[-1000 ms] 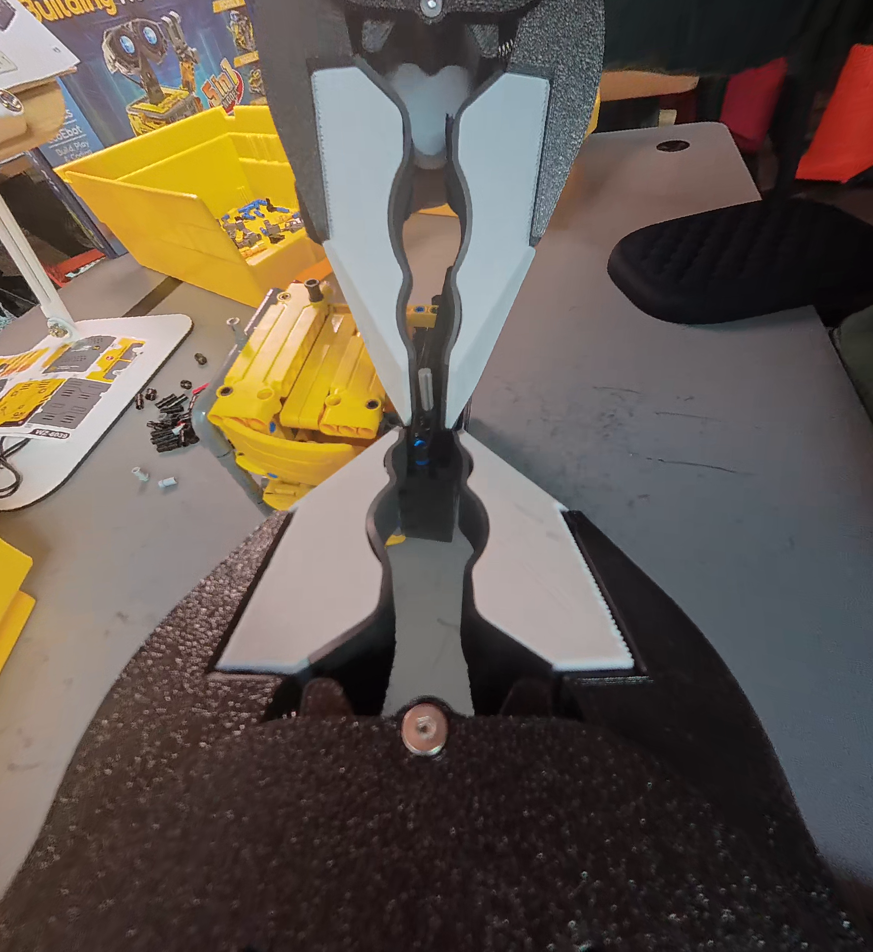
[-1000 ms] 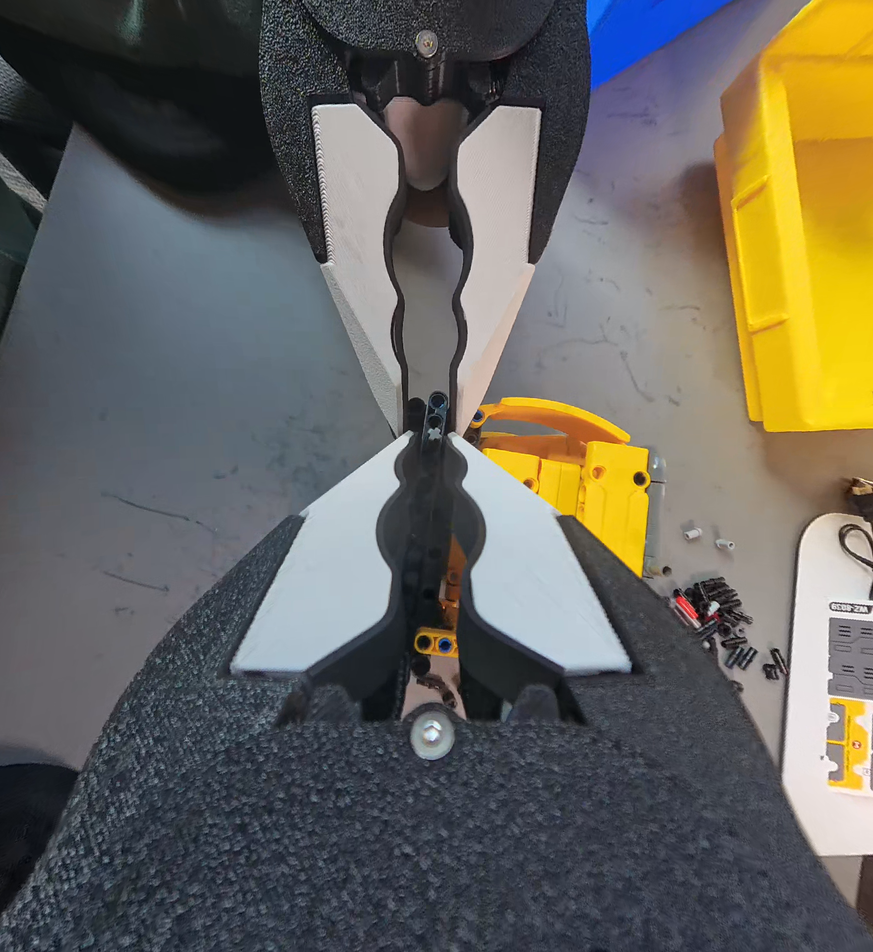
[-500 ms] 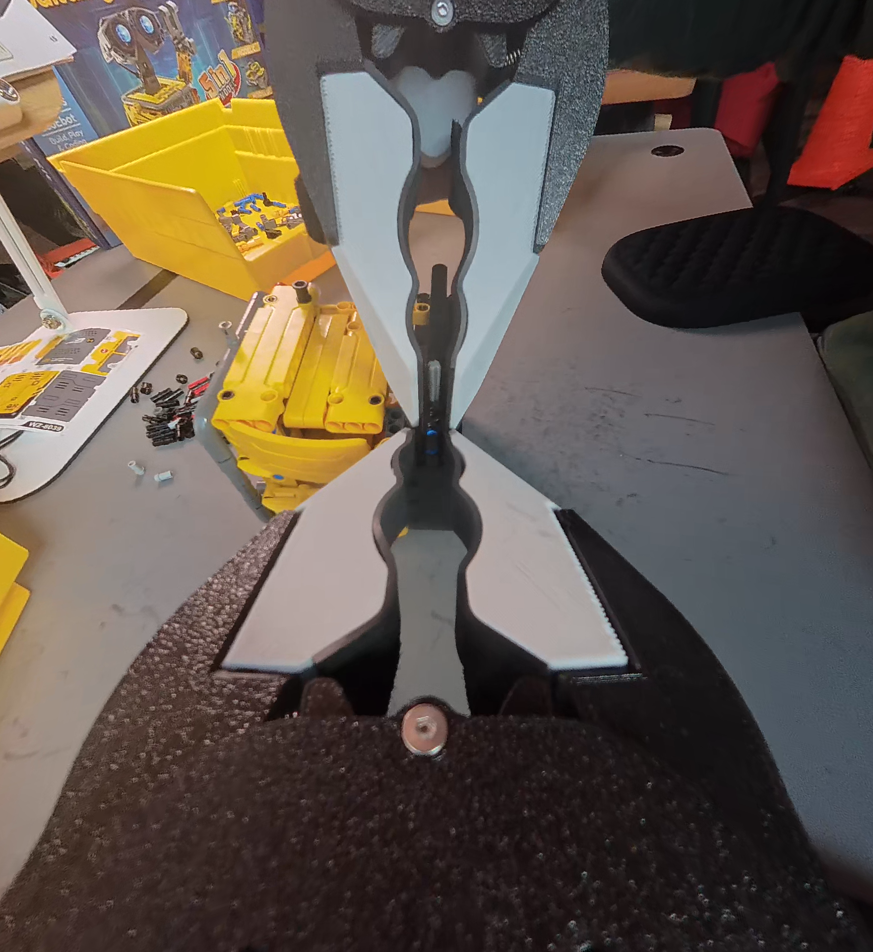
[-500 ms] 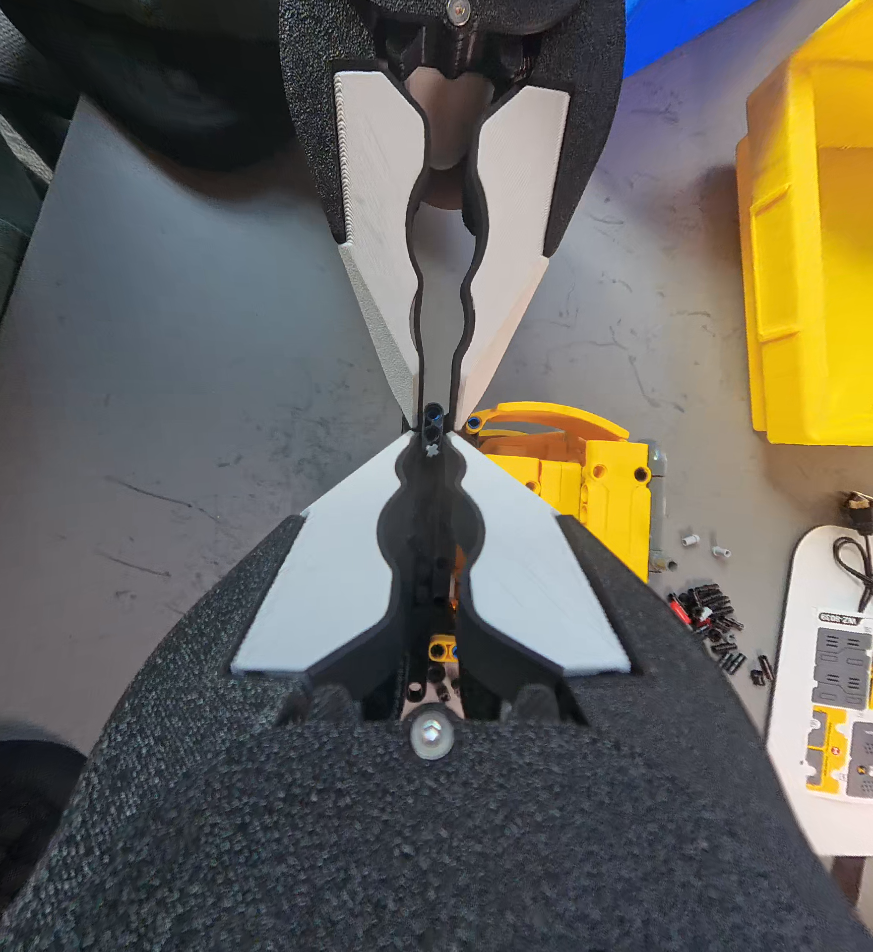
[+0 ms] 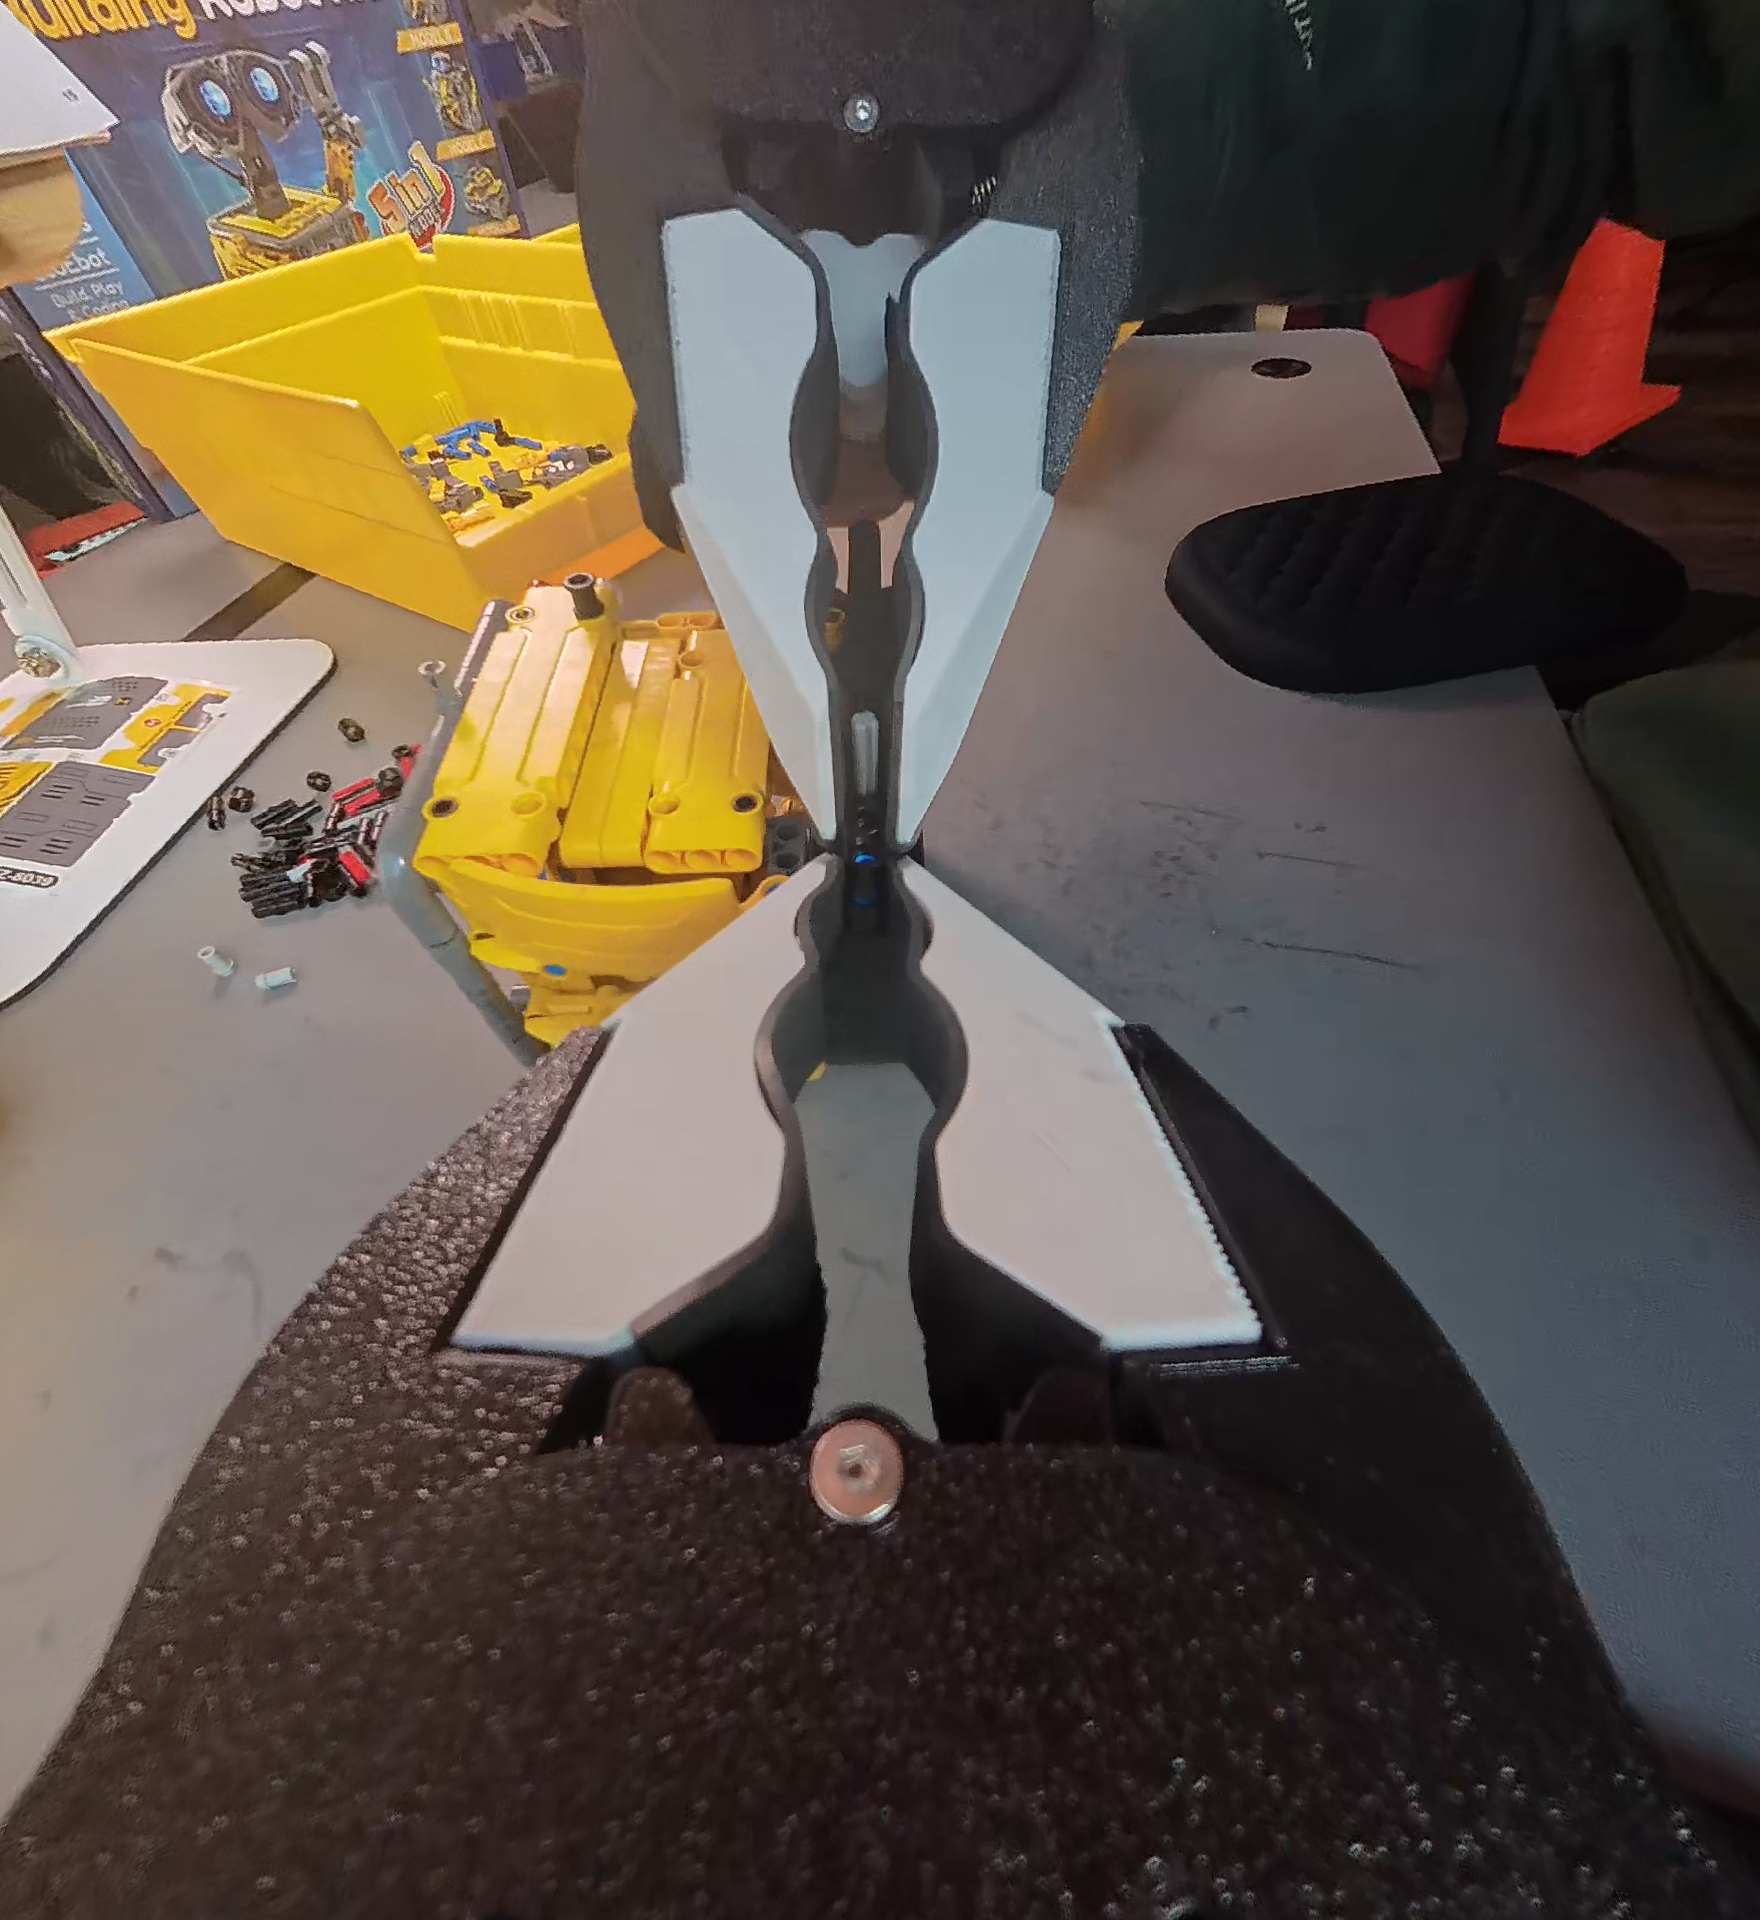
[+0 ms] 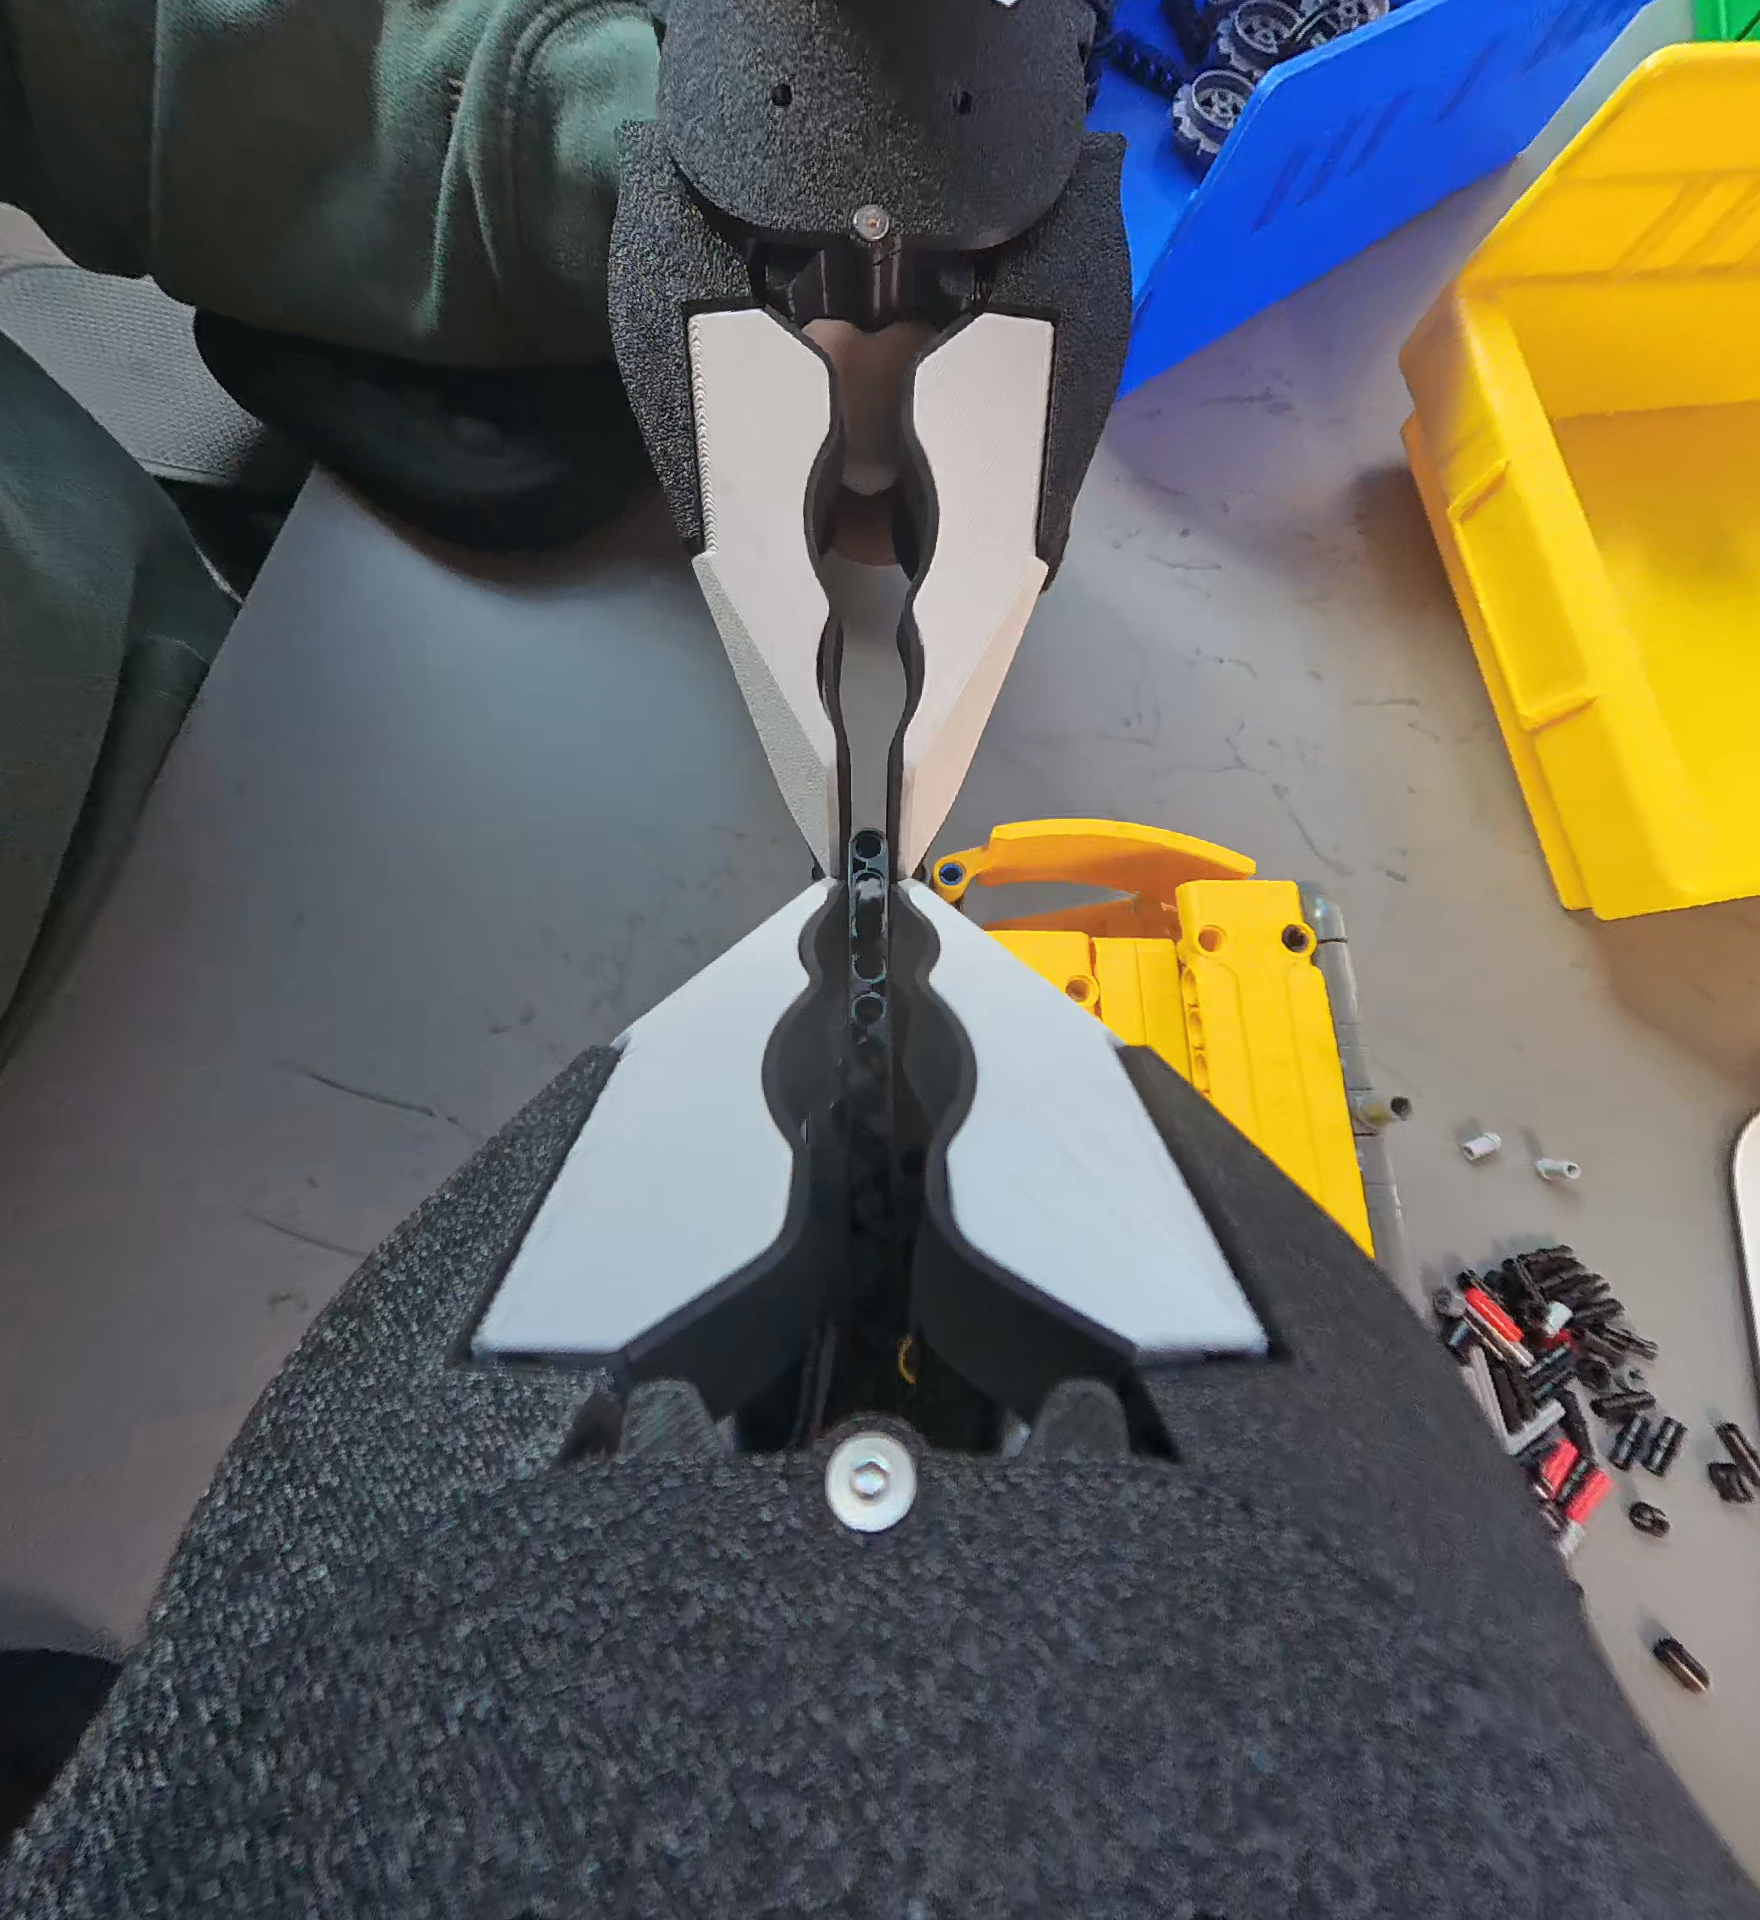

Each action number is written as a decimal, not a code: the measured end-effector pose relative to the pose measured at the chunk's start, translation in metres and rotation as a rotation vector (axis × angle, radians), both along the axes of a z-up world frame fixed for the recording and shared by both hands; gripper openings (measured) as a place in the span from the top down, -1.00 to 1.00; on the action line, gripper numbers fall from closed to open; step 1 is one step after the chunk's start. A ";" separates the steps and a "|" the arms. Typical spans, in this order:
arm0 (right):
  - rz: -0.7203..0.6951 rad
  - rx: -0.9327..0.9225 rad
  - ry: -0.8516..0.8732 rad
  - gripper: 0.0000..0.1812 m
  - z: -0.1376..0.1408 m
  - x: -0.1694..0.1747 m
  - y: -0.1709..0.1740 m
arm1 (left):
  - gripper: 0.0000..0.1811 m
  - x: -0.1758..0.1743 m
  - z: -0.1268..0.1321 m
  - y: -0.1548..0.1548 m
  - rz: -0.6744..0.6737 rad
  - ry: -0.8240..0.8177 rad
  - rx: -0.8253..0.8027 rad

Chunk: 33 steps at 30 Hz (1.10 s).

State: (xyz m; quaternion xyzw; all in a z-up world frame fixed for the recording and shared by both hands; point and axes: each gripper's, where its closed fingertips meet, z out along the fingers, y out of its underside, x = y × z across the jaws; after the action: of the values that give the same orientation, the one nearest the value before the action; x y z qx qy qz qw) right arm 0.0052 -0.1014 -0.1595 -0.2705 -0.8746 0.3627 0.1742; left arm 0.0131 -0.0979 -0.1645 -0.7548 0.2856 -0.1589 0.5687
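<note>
My two grippers meet tip to tip above a grey table (image 5: pixel 1271 935). My right gripper (image 6: pixel 868 883) is shut on a black beam with holes (image 6: pixel 868 966), which runs back between its fingers. My left gripper (image 5: pixel 860 868) is shut on the beam's far end, where a blue pin (image 5: pixel 860 860) shows. The right gripper also shows in the left wrist view (image 5: pixel 860 831), with the beam (image 5: pixel 863 582) inside it. The left gripper shows in the right wrist view (image 6: pixel 868 831), held by a green sleeve (image 6: pixel 388 177). A yellow brick assembly (image 5: pixel 595 769) lies just beside the tips.
A yellow bin (image 5: pixel 336 416) with small parts stands behind the assembly. A pile of black and red pins (image 5: pixel 315 831) lies by a white board with an instruction sheet (image 5: pixel 76 748). A blue bin (image 6: pixel 1323 177) and a black seat pad (image 5: pixel 1416 582) sit farther off. The grippers are tip to tip, or close to it.
Both grippers have tilted, so each shows the other higher in its view. The beam has slid deeper into the right gripper. Both stay shut.
</note>
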 end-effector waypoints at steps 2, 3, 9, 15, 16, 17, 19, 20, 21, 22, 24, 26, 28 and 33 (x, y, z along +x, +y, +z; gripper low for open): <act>0.003 -0.017 0.016 0.97 0.001 0.001 0.000 | 0.91 0.001 0.001 0.000 -0.009 -0.018 -0.002; 0.000 -0.030 0.026 0.97 0.002 0.001 0.000 | 0.91 0.001 0.001 0.000 -0.005 -0.017 -0.001; -0.001 -0.273 0.108 0.95 0.031 0.001 -0.008 | 0.97 0.002 -0.003 -0.002 -0.016 -0.033 -0.012; -0.045 -0.258 0.200 0.93 0.066 0.000 0.010 | 0.97 0.008 -0.025 0.007 0.017 0.082 -0.096; -0.054 -0.278 0.221 0.93 0.076 0.001 0.013 | 0.96 0.006 -0.024 0.007 0.026 0.083 -0.093; -0.062 -0.256 0.238 0.93 0.080 0.001 0.016 | 0.96 0.005 -0.023 0.006 0.026 0.083 -0.088; -0.082 -0.250 0.252 0.93 0.085 0.004 0.018 | 0.95 0.003 -0.024 0.005 0.028 0.089 -0.086; -0.091 -0.261 0.246 0.92 0.086 0.007 0.017 | 0.96 0.003 -0.024 0.005 0.030 0.102 -0.083; -0.108 -0.253 0.256 0.92 0.086 0.009 0.018 | 0.96 0.003 -0.024 0.005 0.032 0.112 -0.078; -0.120 -0.253 0.272 0.92 0.088 0.012 0.019 | 0.96 0.002 -0.024 0.006 0.035 0.112 -0.074; -0.133 -0.289 0.255 0.92 0.088 0.024 0.017 | 0.96 -0.001 -0.022 0.007 0.048 0.116 -0.066; -0.134 -0.254 0.220 0.93 0.074 0.039 0.015 | 0.96 -0.002 -0.022 0.007 0.053 0.119 -0.064; -0.131 -0.188 0.159 0.92 0.047 0.056 0.011 | 0.96 -0.002 -0.021 0.007 0.056 0.129 -0.063; -0.172 -0.130 0.014 0.92 -0.020 0.085 0.007 | 0.96 -0.006 -0.015 0.010 0.085 0.118 -0.043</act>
State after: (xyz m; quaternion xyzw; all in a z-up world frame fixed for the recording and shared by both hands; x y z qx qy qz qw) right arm 0.0904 -0.0944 -0.1798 -0.3528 -0.8216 0.4041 0.1930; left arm 0.0067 -0.0881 -0.1799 -0.7863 0.2828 -0.0960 0.5409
